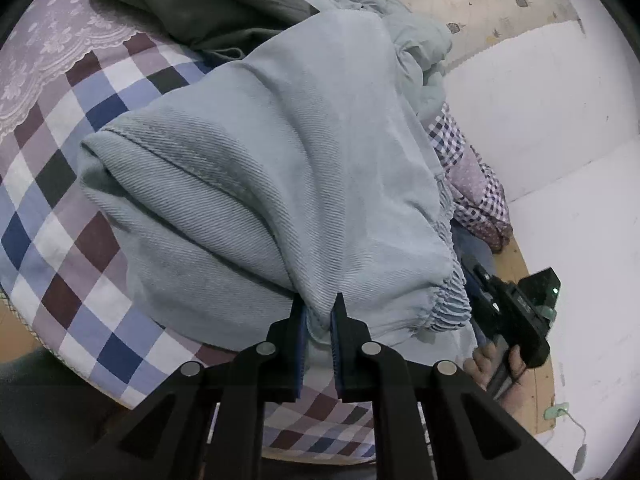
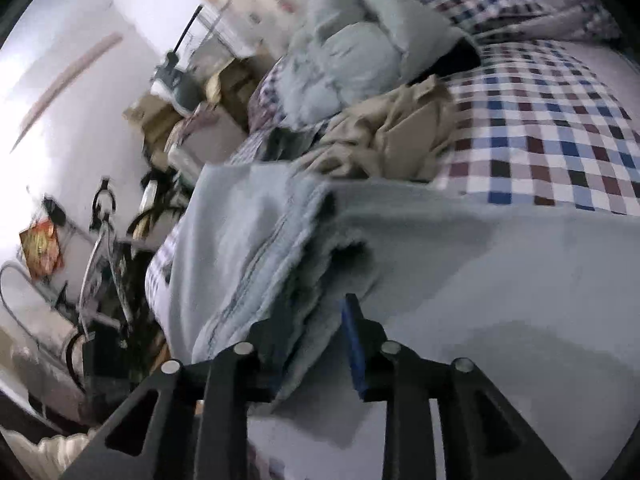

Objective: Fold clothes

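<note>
Checked bedding in blue, maroon and white squares [image 1: 60, 216] covers the bed on which all the clothes lie, with white wall panels [image 1: 560, 120] rising beyond its far edge. A pale blue-grey twill sweatpant garment with a gathered elastic waistband [image 1: 272, 168] is lifted off the checked bedding and hangs in folds from the left gripper [image 1: 320, 312], whose blue-padded jaws are pressed together on a pinch of the cloth near the waistband. Behind the garment on the bedding lies a dark olive-green garment [image 1: 200, 4], partly under a crumpled pale blue piece [image 1: 400, 40]; a lace-edged mauve cloth [image 1: 52, 48] covers the bedding to the left of the olive one. Just right of the waistband, a hand [image 1: 496, 368] holds the black body of the right gripper's handle.

From the right wrist view, blurred by motion, the right gripper [image 2: 316, 320] clamps a layered edge of the same pale garment [image 2: 460, 248], which spreads across the checked bedding [image 2: 560, 128]. Beyond the garment on the bedding sits a rumpled beige garment [image 2: 400, 140], and past that a heap of pale blue clothing [image 2: 352, 56]. Left of the bedding's edge stand cardboard boxes [image 2: 160, 116] and dark clutter too blurred to identify.
</note>
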Demonstrator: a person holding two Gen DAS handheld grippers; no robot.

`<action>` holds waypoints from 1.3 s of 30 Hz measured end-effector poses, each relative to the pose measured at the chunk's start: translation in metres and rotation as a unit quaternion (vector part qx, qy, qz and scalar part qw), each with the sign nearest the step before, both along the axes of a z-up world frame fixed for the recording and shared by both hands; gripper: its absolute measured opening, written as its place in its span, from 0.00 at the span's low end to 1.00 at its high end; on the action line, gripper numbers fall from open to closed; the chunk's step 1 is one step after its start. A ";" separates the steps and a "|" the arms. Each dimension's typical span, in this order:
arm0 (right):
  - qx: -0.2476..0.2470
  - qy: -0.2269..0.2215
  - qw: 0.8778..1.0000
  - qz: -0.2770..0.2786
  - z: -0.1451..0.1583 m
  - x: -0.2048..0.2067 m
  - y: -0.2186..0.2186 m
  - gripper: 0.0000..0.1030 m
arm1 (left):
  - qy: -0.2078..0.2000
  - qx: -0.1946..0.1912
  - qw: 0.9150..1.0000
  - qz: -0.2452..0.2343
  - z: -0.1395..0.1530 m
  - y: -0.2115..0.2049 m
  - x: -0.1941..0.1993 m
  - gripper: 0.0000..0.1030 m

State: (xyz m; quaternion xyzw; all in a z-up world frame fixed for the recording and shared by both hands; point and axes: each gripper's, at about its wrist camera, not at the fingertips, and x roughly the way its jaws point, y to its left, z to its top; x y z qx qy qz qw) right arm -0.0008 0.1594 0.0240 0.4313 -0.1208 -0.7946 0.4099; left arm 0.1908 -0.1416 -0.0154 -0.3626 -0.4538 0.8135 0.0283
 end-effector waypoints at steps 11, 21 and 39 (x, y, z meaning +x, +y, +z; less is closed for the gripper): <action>0.001 -0.014 1.000 0.021 -0.026 -0.023 -0.036 0.34 | 0.003 -0.019 1.000 -0.009 0.004 -0.007 0.003 0.10; -0.046 -0.041 0.998 0.018 -0.027 -0.030 -0.058 0.50 | -0.005 -0.007 1.000 -0.011 -0.001 -0.010 0.005 0.10; -0.004 -0.021 0.999 -0.025 -0.029 -0.034 -0.063 0.58 | -0.004 -0.010 1.000 -0.017 0.000 -0.008 -0.005 0.10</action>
